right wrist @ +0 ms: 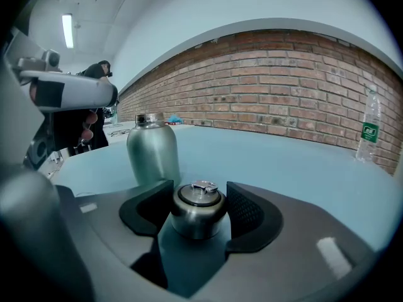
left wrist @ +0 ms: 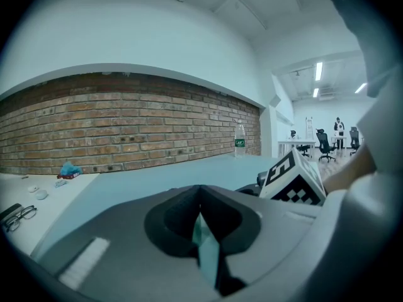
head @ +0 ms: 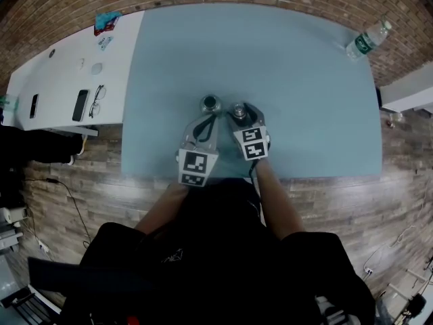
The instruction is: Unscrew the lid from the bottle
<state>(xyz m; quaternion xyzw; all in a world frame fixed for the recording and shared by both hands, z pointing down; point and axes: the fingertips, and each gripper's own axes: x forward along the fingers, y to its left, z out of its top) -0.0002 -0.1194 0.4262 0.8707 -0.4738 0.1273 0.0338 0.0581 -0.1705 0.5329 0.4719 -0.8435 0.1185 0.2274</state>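
brushed steel on a pale blue tabletop (head: 291, 66): the lid (right wrist: 198, 201) is seen off the bottle (right wrist: 153, 155). it is gripped upright between the pads of the right gripper (right wrist: 200, 209), whose jaws stand wide around it and are pressed to its sides. the bottle, its neck open, stands free just ahead of that gripper and to its left, apart from the lid. the left gripper (left wrist: 200, 200) is shown with its jaws fully together and nothing between them. in the head view its tips lie just short of the bottle, and contact cannot be made out. whether the lid's base rests on the tabletop cannot be told.

the unscrewing itself is judged done, and what remains looks to be the setting down of the lid. this would be best done with the lid kept level and carried to the right of the gripper, away from the bottle, since the bottle is held by nothing and could be tipped by a nudge. the lid should be lowered until its rim sits flat, and only then should the jaws be eased apart, so that the round piece is not left to roll or drop. a plastic water bottle (head: 367, 40) stands far ahead and to the right, well clear.
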